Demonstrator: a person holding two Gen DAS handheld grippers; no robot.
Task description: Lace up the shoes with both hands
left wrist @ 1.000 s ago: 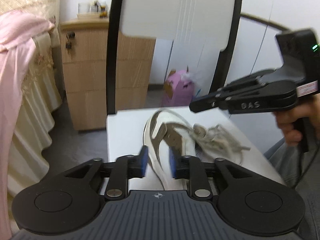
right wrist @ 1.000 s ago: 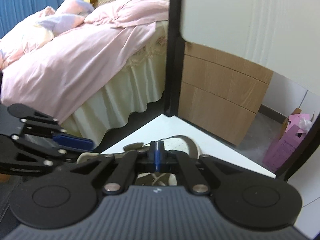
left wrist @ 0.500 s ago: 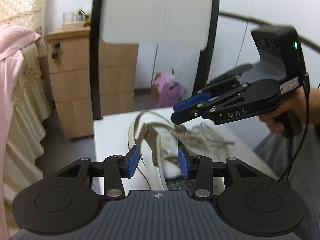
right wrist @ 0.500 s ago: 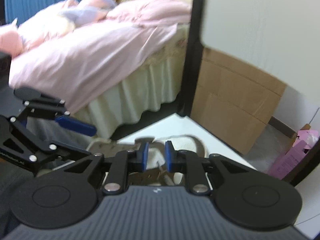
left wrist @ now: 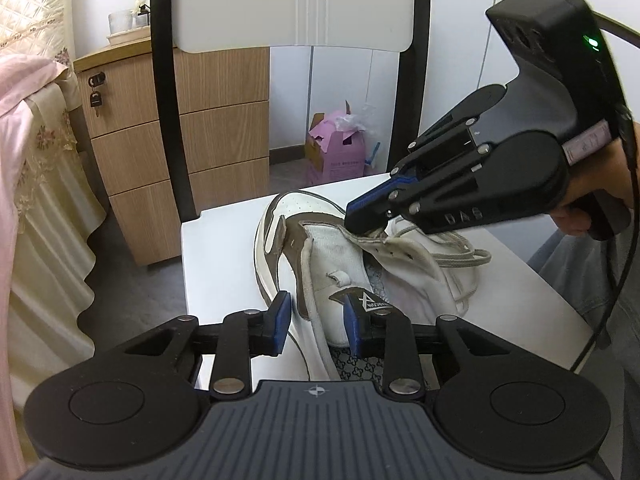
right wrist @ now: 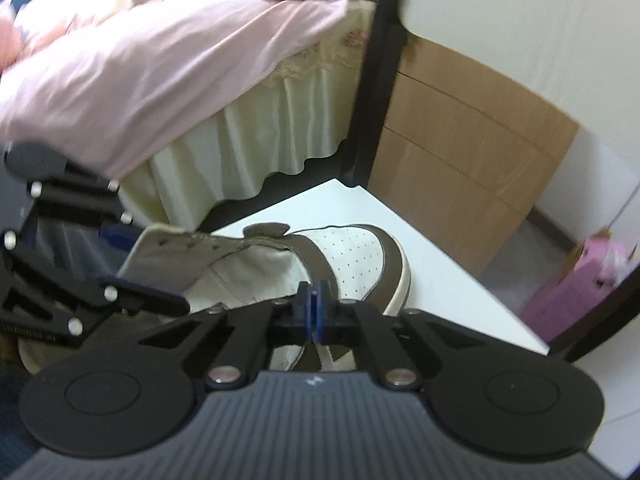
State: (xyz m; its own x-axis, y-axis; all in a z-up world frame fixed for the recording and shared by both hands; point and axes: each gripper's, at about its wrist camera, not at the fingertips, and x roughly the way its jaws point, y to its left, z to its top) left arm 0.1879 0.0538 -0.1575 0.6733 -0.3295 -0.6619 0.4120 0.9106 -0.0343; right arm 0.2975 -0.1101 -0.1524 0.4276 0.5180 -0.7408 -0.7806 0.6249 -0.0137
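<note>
I see right gripper (left wrist: 366, 222) pinched shut on the lace (left wrist: 460, 258) at centre frame; left gripper (left wrist: 316, 322), just narrowed, straddles the shoe (left wrist: 320, 248) below it

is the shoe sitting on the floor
No, the shoe rests on the white seat of the chair, raised above the grey floor.

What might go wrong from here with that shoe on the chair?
The right gripper is shut at the eyelet flap; a pull may drag the shoe off the chair seat. The loose lace beside it could snag or tangle.
</note>
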